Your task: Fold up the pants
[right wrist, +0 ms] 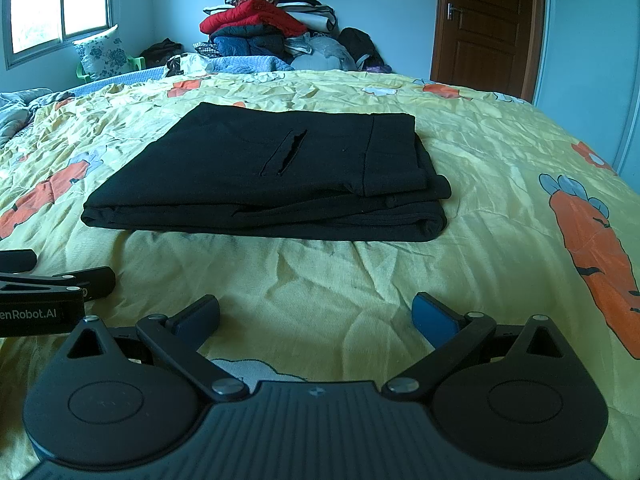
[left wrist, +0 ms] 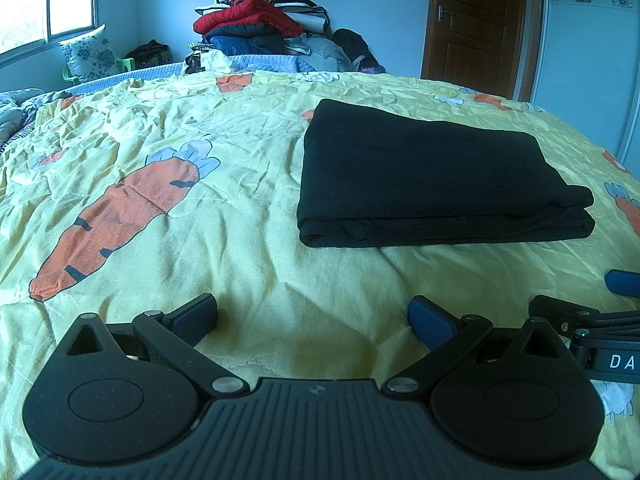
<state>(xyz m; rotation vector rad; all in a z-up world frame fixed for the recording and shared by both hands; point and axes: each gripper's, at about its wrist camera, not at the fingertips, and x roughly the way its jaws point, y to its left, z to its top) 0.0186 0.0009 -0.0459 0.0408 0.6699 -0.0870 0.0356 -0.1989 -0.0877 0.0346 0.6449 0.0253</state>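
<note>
Each black claw [left wrist: 312, 316] [right wrist: 316, 316] has ribbed housing, silver screws and blue pads [left wrist: 430, 322].

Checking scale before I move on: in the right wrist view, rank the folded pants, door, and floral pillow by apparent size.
1. Folded pants, largest, though nearest the camera.
2. Door.
3. Floral pillow, smallest.

Black pants [right wrist: 264, 172] lie folded flat, pocket slit up, on the bedspread [right wrist: 500, 152].
</note>
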